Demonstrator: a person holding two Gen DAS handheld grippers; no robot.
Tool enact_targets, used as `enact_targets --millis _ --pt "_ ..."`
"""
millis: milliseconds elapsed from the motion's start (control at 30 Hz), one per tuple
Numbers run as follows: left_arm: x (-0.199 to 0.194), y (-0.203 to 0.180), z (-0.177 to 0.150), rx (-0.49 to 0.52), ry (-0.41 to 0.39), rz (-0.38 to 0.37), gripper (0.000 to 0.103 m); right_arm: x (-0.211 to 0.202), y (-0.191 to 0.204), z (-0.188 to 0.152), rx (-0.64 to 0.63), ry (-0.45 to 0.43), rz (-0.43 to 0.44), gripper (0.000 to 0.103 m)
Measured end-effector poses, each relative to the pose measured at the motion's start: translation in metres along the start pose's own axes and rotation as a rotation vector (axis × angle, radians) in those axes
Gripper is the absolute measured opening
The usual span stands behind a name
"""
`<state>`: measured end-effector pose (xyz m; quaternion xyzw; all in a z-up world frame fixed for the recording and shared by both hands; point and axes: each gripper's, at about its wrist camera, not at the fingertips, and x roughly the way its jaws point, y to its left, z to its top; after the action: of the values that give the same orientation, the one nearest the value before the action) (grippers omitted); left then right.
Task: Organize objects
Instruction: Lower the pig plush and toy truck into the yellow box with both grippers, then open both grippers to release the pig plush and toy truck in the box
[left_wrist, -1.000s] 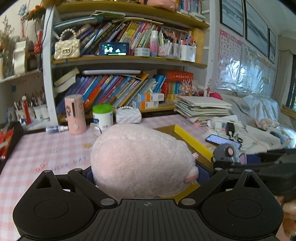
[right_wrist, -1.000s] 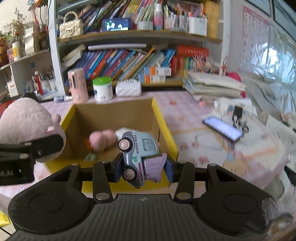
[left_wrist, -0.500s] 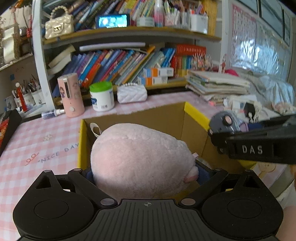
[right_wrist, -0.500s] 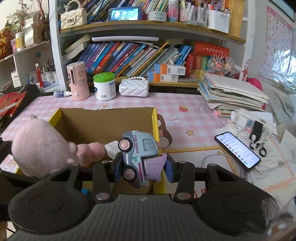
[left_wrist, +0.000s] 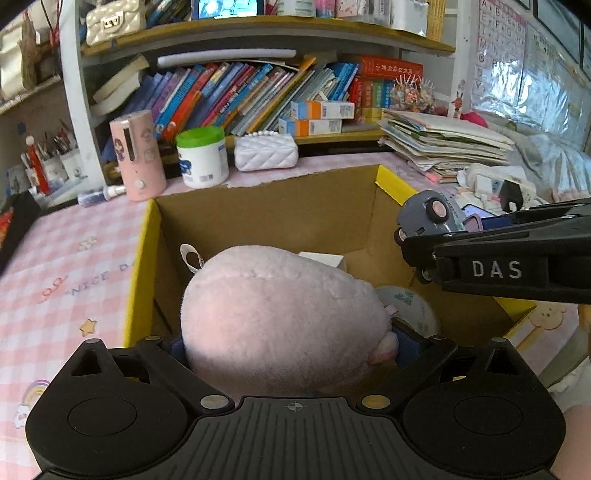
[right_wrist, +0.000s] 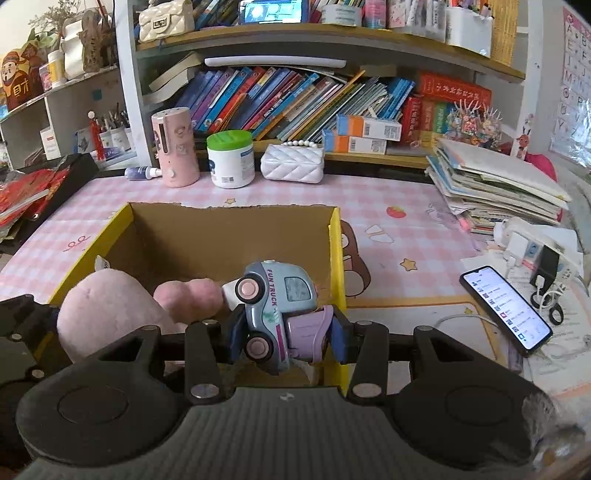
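Note:
My left gripper (left_wrist: 291, 343) is shut on a pink plush toy (left_wrist: 280, 317) and holds it over the open cardboard box (left_wrist: 258, 218) with yellow rims. My right gripper (right_wrist: 284, 332) is shut on a blue and purple toy truck (right_wrist: 277, 310) marked FUN TRUCK, above the box's right front corner (right_wrist: 336, 240). The truck (left_wrist: 428, 218) and the right gripper also show at the right of the left wrist view. The plush (right_wrist: 107, 314) shows at the left of the right wrist view. A white item (left_wrist: 321, 258) and a round patterned item (left_wrist: 406, 306) lie inside the box.
Behind the box stand a pink cylinder (right_wrist: 173, 147), a green-lidded white jar (right_wrist: 231, 158) and a white quilted purse (right_wrist: 293, 162), before a bookshelf. A paper stack (right_wrist: 495, 184) and a phone (right_wrist: 506, 306) lie to the right. The pink checked tablecloth (right_wrist: 388, 221) surrounds the box.
Both grippers have moved forward and over the box with their toys. The box now fills the middle of both views, and the right gripper sits closer to the left one.

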<state>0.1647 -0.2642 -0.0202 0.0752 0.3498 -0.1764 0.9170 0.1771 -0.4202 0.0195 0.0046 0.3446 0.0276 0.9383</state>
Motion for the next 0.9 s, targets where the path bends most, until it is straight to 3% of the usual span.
enact_targets --millis 267,467,767,900 --pt "-0.01 0.0 0.001 0.036 -0.003 0.024 0.102 0.009 0.001 0.004 0.007 0.015 0.029 0.042" --pt "-0.019 0.0 0.003 0.061 -0.049 0.028 0.103 0.014 0.005 0.007 0.008 0.023 0.046 0.042" --pt "-0.031 0.009 -0.001 0.025 -0.055 0.049 0.103 0.02 0.013 0.006 -0.003 0.042 0.072 0.042" --pt "-0.043 0.018 -0.007 -0.008 -0.06 0.056 0.103 0.031 0.023 0.004 -0.037 0.089 0.08 0.042"
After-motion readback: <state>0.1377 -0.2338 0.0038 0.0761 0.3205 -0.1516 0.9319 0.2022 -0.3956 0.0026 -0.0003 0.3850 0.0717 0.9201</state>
